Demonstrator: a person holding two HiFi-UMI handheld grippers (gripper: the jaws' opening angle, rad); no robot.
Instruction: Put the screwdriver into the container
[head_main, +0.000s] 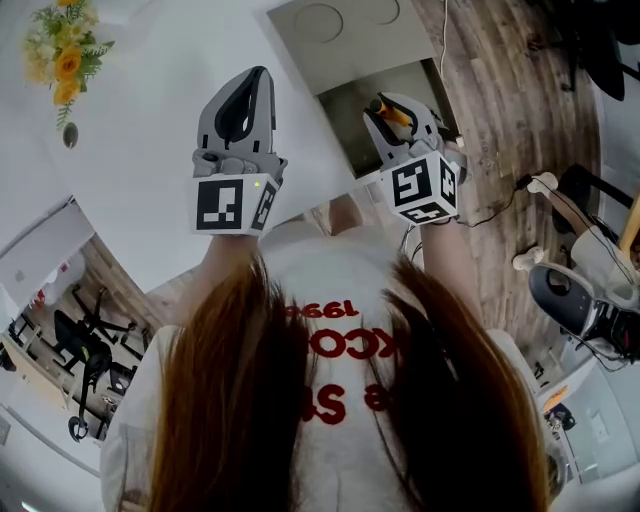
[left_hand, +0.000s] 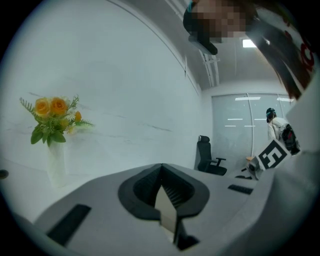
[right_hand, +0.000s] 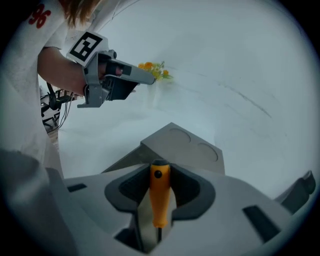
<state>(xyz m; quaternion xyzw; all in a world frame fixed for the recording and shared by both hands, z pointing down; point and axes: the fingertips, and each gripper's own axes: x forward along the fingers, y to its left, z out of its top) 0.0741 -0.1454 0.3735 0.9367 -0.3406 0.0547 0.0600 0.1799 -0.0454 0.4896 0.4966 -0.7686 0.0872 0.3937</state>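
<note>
An orange-handled screwdriver (right_hand: 160, 194) stands upright between the jaws of my right gripper (right_hand: 160, 169), which is shut on its handle. In the head view that right gripper (head_main: 386, 106) hangs over the open grey container (head_main: 352, 118), with the orange screwdriver handle (head_main: 392, 112) showing at its tip. The container's lid (right_hand: 184, 145), marked with two circles, stands open behind the box. My left gripper (head_main: 258, 82) is held up over the white table to the left of the container, jaws shut and empty. In its own view the left gripper (left_hand: 161, 171) has nothing between its pads.
A vase of yellow flowers (head_main: 62, 62) stands at the far left of the white table (head_main: 150, 90). To the right lie wooden floor, cables and chair bases (head_main: 575, 290). An office chair (left_hand: 206, 156) stands far back by glass walls.
</note>
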